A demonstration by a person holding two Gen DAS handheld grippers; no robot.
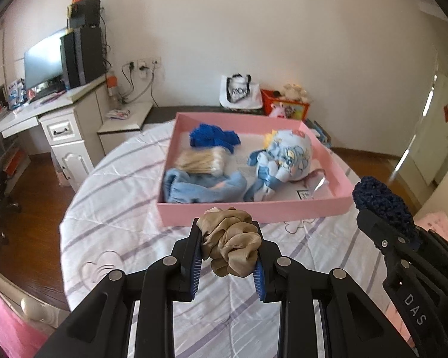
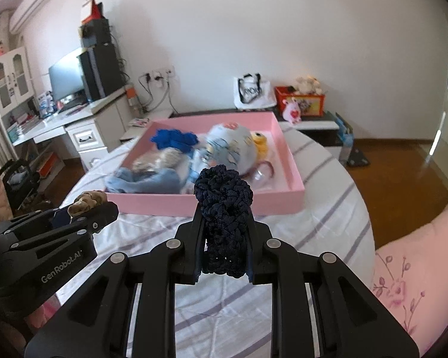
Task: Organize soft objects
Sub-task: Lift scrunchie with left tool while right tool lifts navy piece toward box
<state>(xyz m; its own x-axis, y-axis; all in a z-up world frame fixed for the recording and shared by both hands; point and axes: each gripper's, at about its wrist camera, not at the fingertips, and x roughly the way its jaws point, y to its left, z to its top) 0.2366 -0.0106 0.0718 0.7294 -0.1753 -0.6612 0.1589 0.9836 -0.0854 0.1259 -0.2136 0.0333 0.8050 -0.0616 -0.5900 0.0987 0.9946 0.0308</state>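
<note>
The left wrist view alone showed the blue pads of the left gripper (image 1: 228, 247) clamped on a tan satin scrunchie (image 1: 231, 241) at lower centre. The right wrist view alone showed an air conditioner (image 2: 31, 3) at upper left. A white quilt with purple stripes (image 1: 128, 208) covered the surface; a desk with monitor (image 1: 43, 59) stood at left. The right gripper (image 2: 222, 226) was closed on a navy crocheted scrunchie (image 2: 222, 205), just short of the pink tray (image 2: 194, 203) holding a plush doll (image 1: 283, 158).

Left gripper (image 1: 227, 249) clamped on a beige satin scrunchie (image 1: 231, 243); right gripper (image 2: 223, 238) pinching a navy crocheted scrunchie (image 2: 222, 208). Both angled downward, side by side.
</note>
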